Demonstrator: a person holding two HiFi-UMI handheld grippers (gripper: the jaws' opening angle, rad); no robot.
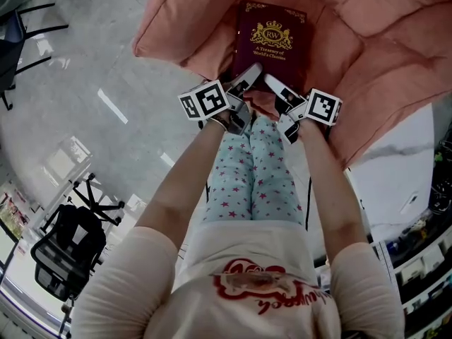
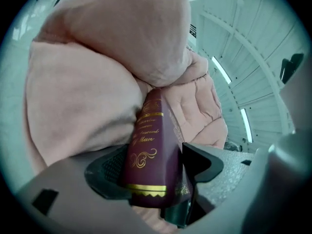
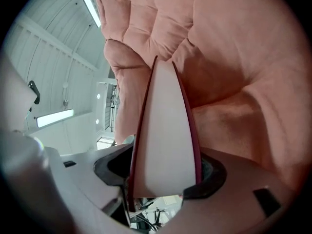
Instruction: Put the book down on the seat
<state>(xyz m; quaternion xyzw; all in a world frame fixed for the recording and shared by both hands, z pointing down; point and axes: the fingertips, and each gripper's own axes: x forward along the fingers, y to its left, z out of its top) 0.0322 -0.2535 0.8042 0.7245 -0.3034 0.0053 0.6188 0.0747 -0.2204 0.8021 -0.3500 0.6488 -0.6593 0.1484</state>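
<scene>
Left tongs (image 1: 248,75), right tongs (image 1: 275,83) loose astride "World's Classics" book (image 1: 271,42).

Looks like an office or lab space, not a home. Going by: polished grey floor (image 1: 85,83), black office chair (image 1: 67,249), stocked shelves (image 1: 424,260), panelled ceiling (image 2: 253,48) with strip lights (image 2: 222,69). Pink padded seat (image 1: 381,55) as lounge corner.

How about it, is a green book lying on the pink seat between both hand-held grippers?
Not green: the head view shows a maroon book, on the pink seat between the left hand-held gripper and the right hand-held gripper.
</scene>
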